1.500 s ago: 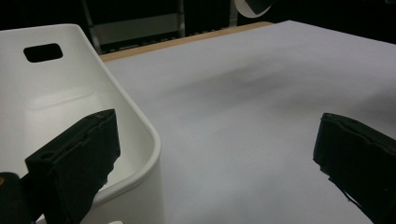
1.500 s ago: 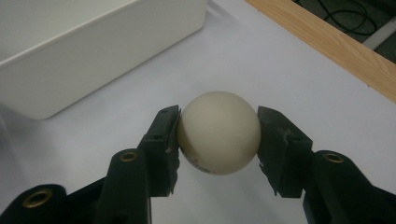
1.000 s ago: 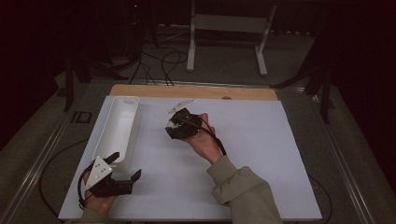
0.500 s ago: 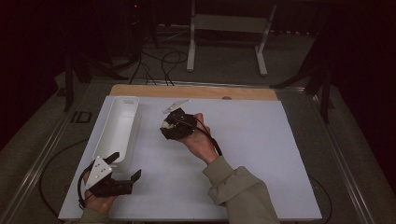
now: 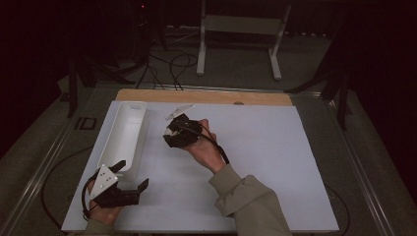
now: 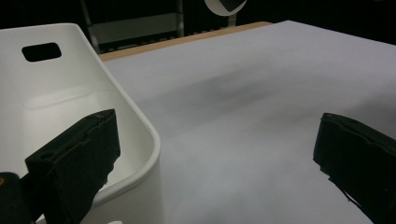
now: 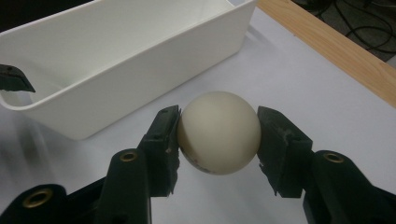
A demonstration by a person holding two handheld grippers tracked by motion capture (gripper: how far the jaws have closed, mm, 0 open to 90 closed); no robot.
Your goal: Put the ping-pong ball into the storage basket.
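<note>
A cream-white ball (image 7: 218,132) sits between the two black jaws of my right gripper (image 7: 218,140), which is shut on it, pads pressing both sides. In the high view the right gripper (image 5: 172,133) hovers over the white table sheet just right of the long white bin (image 5: 124,132), with the ball (image 5: 169,132) showing pale at its tip. The bin's long wall (image 7: 140,70) stands close beyond the ball. My left gripper (image 5: 132,176) rests at the near left corner, open and empty, one jaw over the bin's near end (image 6: 140,140).
A wooden strip (image 5: 201,96) runs along the table's far edge. A grey three-cornered plate (image 5: 180,111) rides above the right gripper. Cables and a metal stand (image 5: 238,29) lie on the floor beyond. Bare white sheet (image 5: 275,147) spreads to the right.
My right gripper, holding the ball, has drifted slightly left toward the bin. The left gripper has stayed put.
</note>
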